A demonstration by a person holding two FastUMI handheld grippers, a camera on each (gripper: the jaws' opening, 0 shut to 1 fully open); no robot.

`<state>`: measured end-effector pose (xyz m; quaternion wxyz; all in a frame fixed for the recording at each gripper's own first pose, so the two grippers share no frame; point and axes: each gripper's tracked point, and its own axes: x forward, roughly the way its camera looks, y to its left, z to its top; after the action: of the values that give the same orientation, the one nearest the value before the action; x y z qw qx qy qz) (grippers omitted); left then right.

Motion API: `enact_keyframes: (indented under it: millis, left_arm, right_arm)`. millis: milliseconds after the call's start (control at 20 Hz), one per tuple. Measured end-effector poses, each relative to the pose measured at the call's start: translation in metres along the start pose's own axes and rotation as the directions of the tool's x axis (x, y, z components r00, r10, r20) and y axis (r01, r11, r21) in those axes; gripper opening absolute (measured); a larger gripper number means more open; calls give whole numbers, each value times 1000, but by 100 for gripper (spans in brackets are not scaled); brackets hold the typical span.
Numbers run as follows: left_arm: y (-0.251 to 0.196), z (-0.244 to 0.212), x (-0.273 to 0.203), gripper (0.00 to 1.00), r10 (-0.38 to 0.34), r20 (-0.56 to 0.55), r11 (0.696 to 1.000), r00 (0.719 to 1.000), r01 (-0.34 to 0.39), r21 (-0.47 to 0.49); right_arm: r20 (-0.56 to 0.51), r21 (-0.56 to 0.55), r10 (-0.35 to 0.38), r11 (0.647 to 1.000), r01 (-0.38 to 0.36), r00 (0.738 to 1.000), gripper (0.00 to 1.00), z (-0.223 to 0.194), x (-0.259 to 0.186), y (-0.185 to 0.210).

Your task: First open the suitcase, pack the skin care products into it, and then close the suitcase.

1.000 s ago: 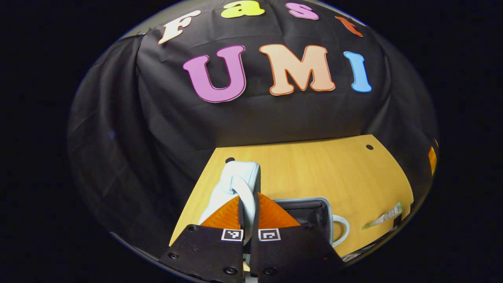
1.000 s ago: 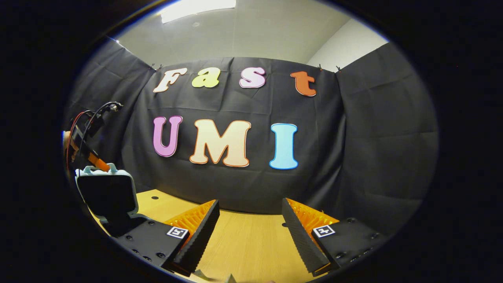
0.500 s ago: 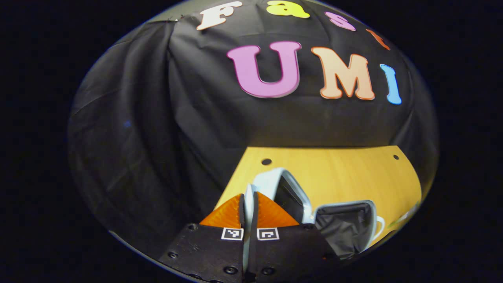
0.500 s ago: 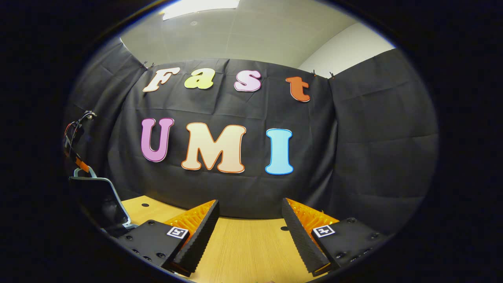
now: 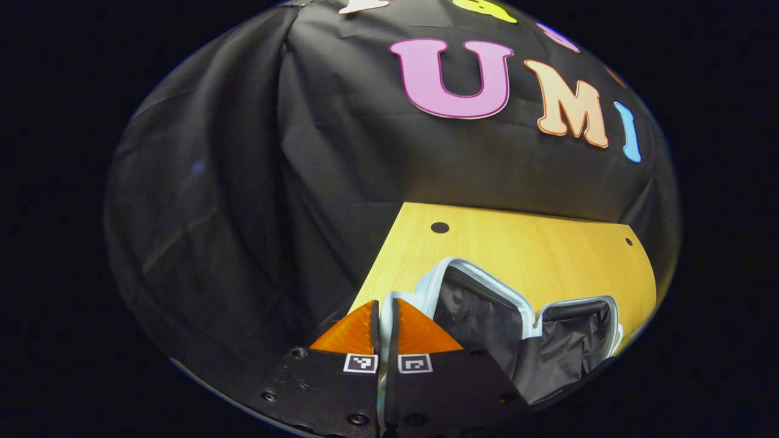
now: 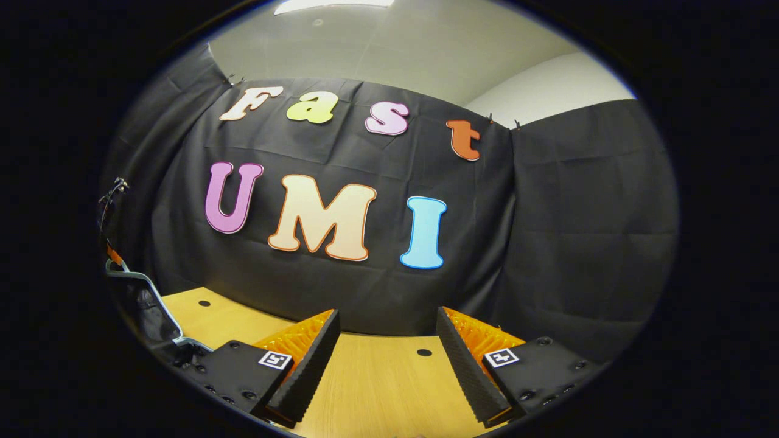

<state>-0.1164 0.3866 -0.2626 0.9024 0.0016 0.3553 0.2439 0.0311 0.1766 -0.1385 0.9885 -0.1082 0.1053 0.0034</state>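
While the left claw (image 5: 384,316) is pinching the handle (image 5: 384,304) of the suitcase (image 5: 487,307), lying open on the desk (image 5: 548,255), the light, rigid-rimmed lid is swinging freely, and the right claw (image 6: 385,340) is hovering wide and empty.

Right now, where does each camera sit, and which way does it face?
Left gripper view: rides on the left gripper, looks down at the open suitcase on the table; its fingers pinch the lid's handle.
Right gripper view: rides on the right gripper, faces the wall above the table; its fingers stand apart, empty.
Shared: the table, the suitcase lid, the wall.
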Motion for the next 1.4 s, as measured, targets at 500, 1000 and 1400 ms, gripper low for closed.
enact_keyframes:
  millis: [500, 1000, 1400]
  left_arm:
    - [22, -62, 38, 0, 66, -102, 992, 993, -77, -104]
    - [-16, -9, -8, 74, 104, 113, 991, 988, -93, -95]
    - [-162, 77, -126, 94, 32, 427, 996, 904, 4, -84]
  right_arm:
    - [-36, -33, 11, 999, -12, 999, 99, -1, 1, -1]
    - [0, 84, 81, 993, -81, 997, 99, 8, -5, -11]
    - [101, 140, 184, 970, -197, 978, 99, 30, -16, -48]
